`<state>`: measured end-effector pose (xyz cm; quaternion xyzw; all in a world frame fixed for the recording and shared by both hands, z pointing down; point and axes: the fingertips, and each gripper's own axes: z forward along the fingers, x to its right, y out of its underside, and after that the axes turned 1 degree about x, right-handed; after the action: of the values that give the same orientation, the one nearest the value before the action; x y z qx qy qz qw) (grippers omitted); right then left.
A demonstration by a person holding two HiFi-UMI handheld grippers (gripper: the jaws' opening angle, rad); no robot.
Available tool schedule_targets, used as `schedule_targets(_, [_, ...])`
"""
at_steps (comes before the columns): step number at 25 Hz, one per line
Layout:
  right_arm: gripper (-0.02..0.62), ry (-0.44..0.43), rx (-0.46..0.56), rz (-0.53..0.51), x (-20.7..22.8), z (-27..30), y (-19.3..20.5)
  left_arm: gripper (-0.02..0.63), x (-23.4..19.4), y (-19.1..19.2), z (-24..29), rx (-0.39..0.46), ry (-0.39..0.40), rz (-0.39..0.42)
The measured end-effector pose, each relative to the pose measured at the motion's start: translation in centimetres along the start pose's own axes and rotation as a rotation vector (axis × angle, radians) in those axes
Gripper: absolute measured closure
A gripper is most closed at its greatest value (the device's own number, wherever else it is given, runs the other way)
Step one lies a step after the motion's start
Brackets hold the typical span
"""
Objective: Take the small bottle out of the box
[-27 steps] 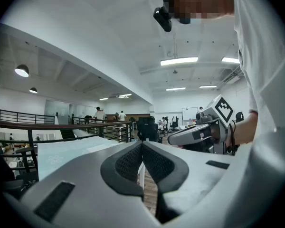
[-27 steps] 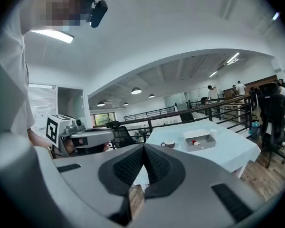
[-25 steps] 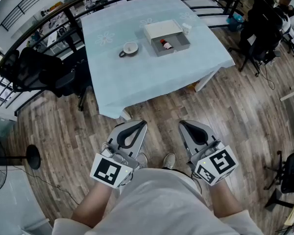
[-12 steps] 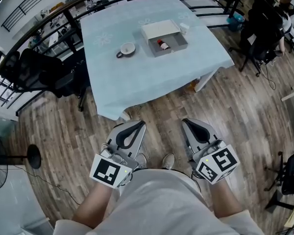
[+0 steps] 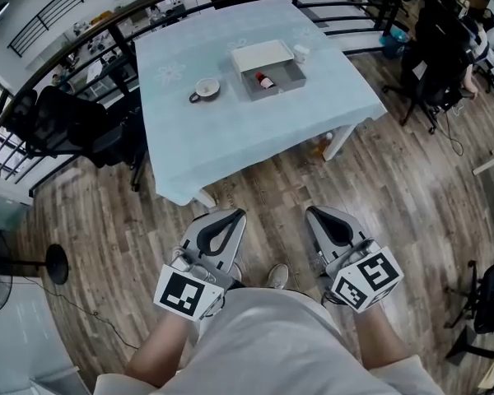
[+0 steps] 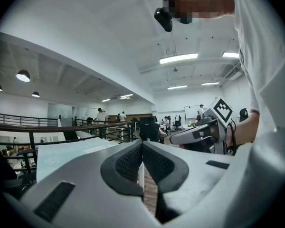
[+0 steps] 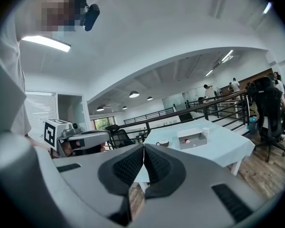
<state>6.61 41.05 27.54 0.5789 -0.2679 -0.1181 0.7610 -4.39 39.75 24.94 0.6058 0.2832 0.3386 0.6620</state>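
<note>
Both the left claw [image 5: 233,216] and right claw [image 5: 314,212] are pinched together and empty, well apart from the small bottle [image 5: 266,81] lying in the open box [image 5: 295,74] at twelve o'clock on the desk [image 5: 230,130]; it is probably light, rigid and slick, so grip across its body.

Small bottle [image 5: 266,81] in box [image 5: 291,76]: details too small.

Right gripper [image 7: 143,147] jaws closed, empty, facing the box [image 7: 192,138].
</note>
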Motion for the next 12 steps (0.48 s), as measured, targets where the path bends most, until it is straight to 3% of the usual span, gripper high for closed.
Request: schedule_targets(12, [0.572,-0.007,0.015,0.0,2.0,-1.3,-0.4,0.586,0.7,-0.3,1.9,-0.004,-0.013,0.023])
